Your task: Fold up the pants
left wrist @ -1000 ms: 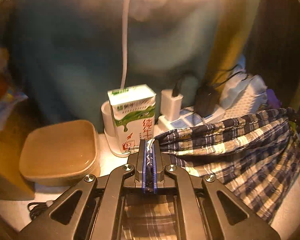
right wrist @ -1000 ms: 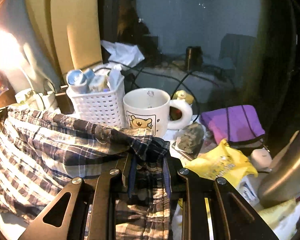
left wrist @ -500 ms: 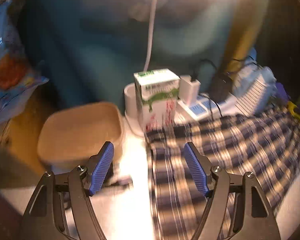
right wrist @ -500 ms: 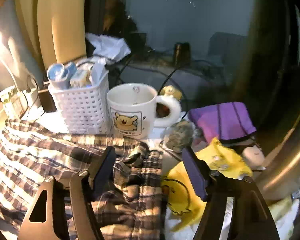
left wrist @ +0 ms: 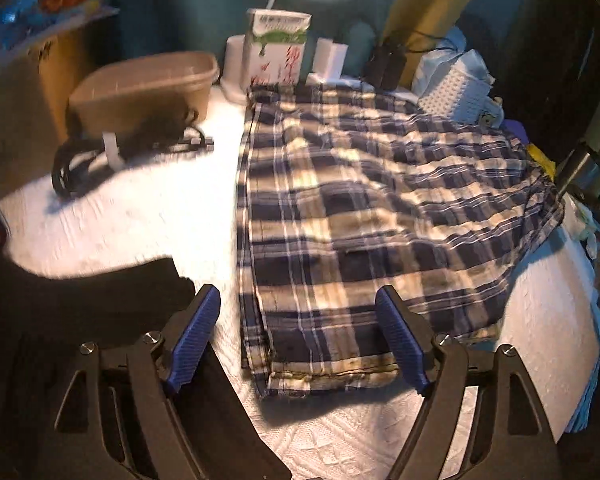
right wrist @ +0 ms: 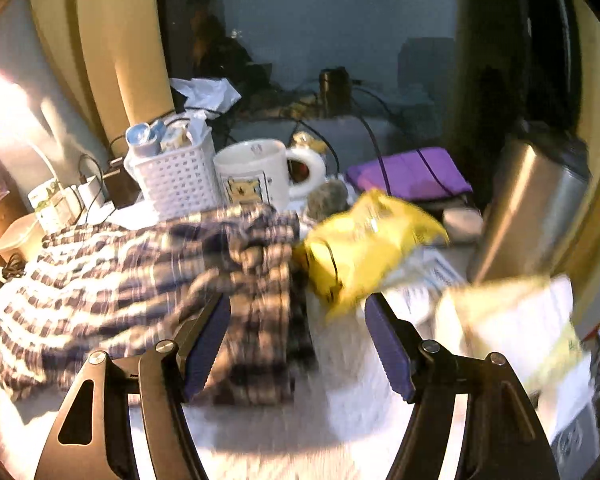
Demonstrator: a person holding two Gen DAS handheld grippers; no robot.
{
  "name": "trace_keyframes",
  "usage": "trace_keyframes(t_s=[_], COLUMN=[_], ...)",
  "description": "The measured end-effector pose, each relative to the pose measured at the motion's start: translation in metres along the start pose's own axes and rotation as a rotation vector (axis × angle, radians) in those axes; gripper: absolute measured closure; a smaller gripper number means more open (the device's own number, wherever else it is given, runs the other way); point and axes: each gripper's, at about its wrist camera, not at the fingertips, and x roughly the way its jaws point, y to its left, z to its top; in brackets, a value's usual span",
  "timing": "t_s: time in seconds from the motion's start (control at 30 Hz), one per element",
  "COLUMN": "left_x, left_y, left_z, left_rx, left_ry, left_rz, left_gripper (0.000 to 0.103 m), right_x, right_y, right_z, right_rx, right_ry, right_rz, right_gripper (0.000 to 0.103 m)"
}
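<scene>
Standing wide with nothing between its blue ribbed pads, the left gripper (left wrist: pixel 298 332) has just been opening, and it hangs above the near hem of the navy-and-cream plaid pants (left wrist: pixel 364 208). That hem shows stacked layers, so the cloth appears to have been let go on purpose once the fold was laid flat. The right gripper (right wrist: pixel 296 344) is likewise spread; its jaws too have just been opening, and the bunched waist end of the pants (right wrist: pixel 256 280) lies between the pads without being pinched. Folded pants lie on the white textured table cover (left wrist: pixel 132 216), kept in the only free patch: a tan plastic tub (left wrist: pixel 148 84) and green-and-white milk carton (left wrist: pixel 278 46) crowd the far side, while a white cartoon mug (right wrist: pixel 256 176), white perforated basket (right wrist: pixel 176 176) and crinkled yellow bag (right wrist: pixel 364 240) hem in the right end. Probably both hands are pulling clear to regrip for another fold.
</scene>
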Motion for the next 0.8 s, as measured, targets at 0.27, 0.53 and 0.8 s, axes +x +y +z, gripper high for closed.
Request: trace_keyframes(t_s=[0.27, 0.53, 0.8], left_x=[0.019, 0.022, 0.017], left_y=[-0.011, -0.019, -0.020], left_z=[0.010, 0.013, 0.015], left_rx=[0.043, 0.093, 0.073], left_ry=[-0.005, -0.020, -0.030], left_rz=[0.012, 0.056, 0.047], left_gripper=[0.024, 0.083, 0.100], right_x=[0.008, 0.036, 0.047], right_y=[-0.014, -0.007, 0.007], right_z=[-0.033, -0.034, -0.035], right_rx=[0.130, 0.309, 0.362], right_ry=[0.088, 0.143, 0.152], right_rz=[0.060, 0.264, 0.286], right_gripper=[0.028, 0.018, 0.078])
